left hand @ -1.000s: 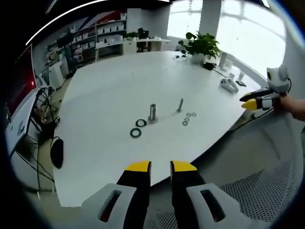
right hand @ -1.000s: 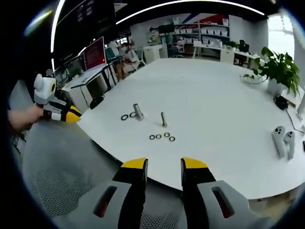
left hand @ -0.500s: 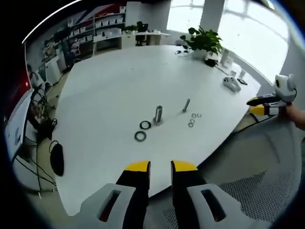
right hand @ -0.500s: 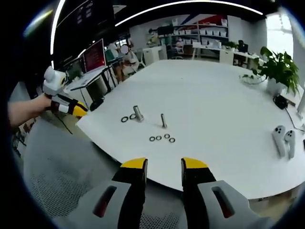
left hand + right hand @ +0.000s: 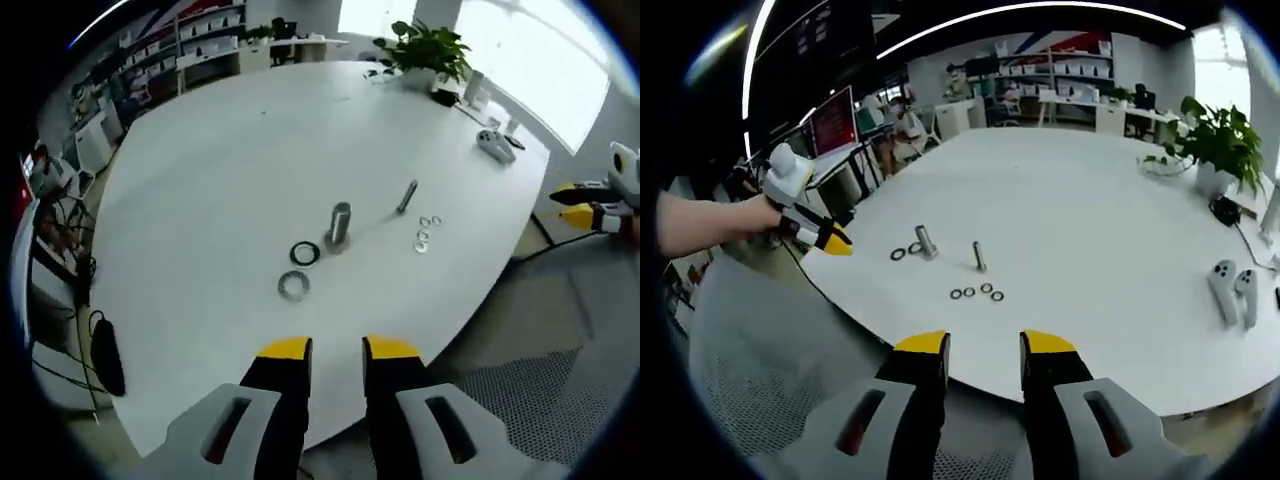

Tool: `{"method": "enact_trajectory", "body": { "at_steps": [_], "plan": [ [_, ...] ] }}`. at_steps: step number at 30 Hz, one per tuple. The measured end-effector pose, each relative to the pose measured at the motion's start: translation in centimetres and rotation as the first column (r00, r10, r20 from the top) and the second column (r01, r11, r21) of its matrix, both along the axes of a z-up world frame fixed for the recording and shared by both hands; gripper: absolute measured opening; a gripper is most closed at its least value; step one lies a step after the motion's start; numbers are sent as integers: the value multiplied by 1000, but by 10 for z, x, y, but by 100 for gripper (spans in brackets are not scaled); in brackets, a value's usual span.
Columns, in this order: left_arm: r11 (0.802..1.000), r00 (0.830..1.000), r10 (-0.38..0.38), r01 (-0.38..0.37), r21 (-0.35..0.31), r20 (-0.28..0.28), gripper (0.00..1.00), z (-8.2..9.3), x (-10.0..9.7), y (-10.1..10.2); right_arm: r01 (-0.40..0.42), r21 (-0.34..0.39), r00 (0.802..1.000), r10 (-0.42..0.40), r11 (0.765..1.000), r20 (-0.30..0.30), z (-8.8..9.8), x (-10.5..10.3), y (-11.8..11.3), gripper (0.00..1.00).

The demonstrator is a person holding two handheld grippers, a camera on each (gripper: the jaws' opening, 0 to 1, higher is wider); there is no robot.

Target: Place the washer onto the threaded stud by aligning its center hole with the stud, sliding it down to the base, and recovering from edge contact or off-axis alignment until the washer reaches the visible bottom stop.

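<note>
Steel washers (image 5: 298,270) — beside stud (image 5: 340,226)

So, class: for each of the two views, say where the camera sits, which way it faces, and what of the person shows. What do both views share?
Left gripper view: rides on the left hand-held gripper, above the white table's near edge, looking down at the thick stud and two large washers; the right hand-held gripper enters at right.
Right gripper view: rides on the right hand-held gripper, off the table edge, facing across it; the person's forearm holds the left one.
Shared: table, both studs, washers, plant.
</note>
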State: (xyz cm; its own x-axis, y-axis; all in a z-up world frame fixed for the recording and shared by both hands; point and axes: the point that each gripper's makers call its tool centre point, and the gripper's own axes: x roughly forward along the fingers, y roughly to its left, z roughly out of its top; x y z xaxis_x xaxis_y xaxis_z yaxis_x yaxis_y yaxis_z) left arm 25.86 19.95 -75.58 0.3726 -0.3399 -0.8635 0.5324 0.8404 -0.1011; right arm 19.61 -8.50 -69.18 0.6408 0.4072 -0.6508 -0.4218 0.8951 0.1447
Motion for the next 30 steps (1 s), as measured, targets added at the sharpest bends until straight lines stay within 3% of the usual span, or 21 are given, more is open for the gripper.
{"method": "enact_trajectory", "body": {
  "at_steps": [9, 12, 14, 21, 30],
  "plan": [
    [994, 995, -39, 47, 100, -87, 23, -37, 32, -4, 7, 2, 1000, -7, 1000, -1, -1, 0, -1, 30],
    [993, 993, -38, 50, 109, -109, 25, -49, 39, -9, 8, 4, 1000, -8, 1000, -3, -1, 0, -2, 30],
    [987, 990, -49, 69, 148, -134, 27, -57, 40, -6, 8, 5, 1000, -8, 1000, -1, -1, 0, -2, 30],
    [973, 985, -81, 111, 205, -150, 30, -68, 47, 2, 25, 16, 1000, -25, 1000, 14, 2, 2, -3, 30],
    [977, 988, -41, 72, 203, -151, 33, -74, 61, 2, 23, 14, 1000, -23, 1000, 15, 2, 2, -3, 30]
  ]
}}
